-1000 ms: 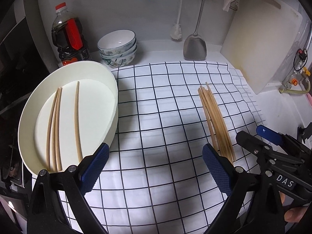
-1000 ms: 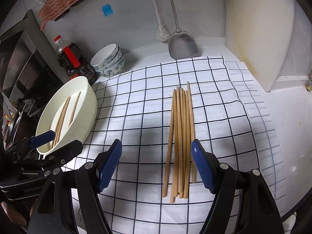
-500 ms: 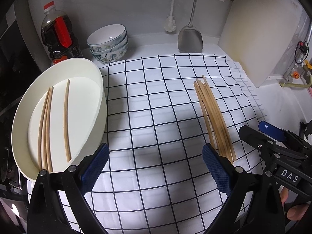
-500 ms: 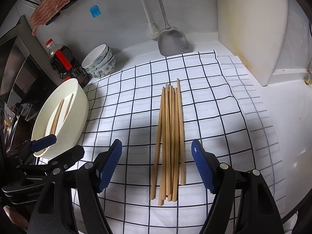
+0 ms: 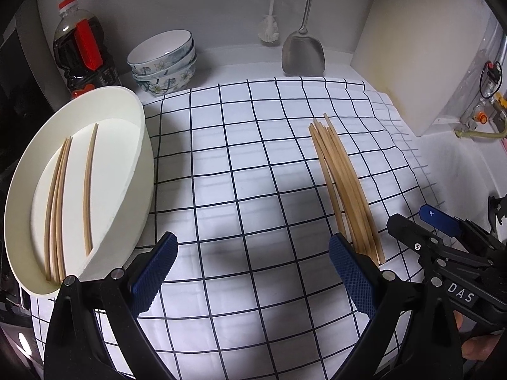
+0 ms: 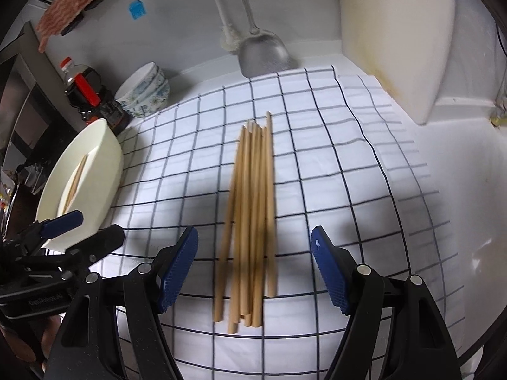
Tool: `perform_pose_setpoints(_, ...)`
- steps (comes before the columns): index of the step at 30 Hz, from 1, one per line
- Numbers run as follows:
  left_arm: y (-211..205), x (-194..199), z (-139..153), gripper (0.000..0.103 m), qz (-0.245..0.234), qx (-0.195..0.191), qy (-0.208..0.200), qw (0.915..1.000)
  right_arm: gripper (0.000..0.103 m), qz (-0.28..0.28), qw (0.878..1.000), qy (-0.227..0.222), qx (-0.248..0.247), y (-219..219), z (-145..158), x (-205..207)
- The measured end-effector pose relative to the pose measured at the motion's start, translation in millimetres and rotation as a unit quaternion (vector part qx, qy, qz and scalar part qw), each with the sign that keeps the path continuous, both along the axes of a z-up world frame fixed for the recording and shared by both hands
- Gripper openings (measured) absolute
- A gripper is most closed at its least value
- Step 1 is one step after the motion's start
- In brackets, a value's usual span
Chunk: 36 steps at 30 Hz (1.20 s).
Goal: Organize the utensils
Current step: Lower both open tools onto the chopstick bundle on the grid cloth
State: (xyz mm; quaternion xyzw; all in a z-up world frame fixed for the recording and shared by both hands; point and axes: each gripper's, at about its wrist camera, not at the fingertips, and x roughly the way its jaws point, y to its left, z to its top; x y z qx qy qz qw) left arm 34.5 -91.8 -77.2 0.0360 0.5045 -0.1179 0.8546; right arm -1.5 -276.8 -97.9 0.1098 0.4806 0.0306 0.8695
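Note:
A bundle of several wooden chopsticks (image 6: 252, 209) lies lengthwise on the checked cloth (image 6: 332, 164); it also shows in the left wrist view (image 5: 343, 186). My right gripper (image 6: 253, 262) is open and empty, its jaws on either side of the bundle's near end, above it. A white oval dish (image 5: 126, 171) at the left holds three chopsticks (image 5: 63, 196); it also shows in the right wrist view (image 6: 101, 171). My left gripper (image 5: 252, 269) is open and empty over the cloth between the dish and the bundle.
A stack of bowls (image 5: 163, 60) and a dark sauce bottle (image 5: 79, 53) stand at the back left. A metal spatula (image 5: 302, 50) and a brush (image 5: 269, 28) hang at the back wall. A white cutting board (image 5: 412, 47) leans at the right.
The right gripper has moved forward and down over the bundle's near end. The left gripper has shifted slightly closer to the counter.

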Motion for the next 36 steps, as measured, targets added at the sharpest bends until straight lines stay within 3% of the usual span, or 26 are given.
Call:
perform_pose_setpoints(20, -34, 16, -46, 0.094, -0.010, 0.008, 0.003, 0.9999, 0.070, -0.017, 0.999, 0.021, -0.035, -25, -44, 13)
perform_pose_setpoints(36, -41, 19, -58, 0.094, -0.006, 0.007, 0.011, 0.9999, 0.070, 0.009, 0.995, 0.007, -0.101, -17, -52, 16)
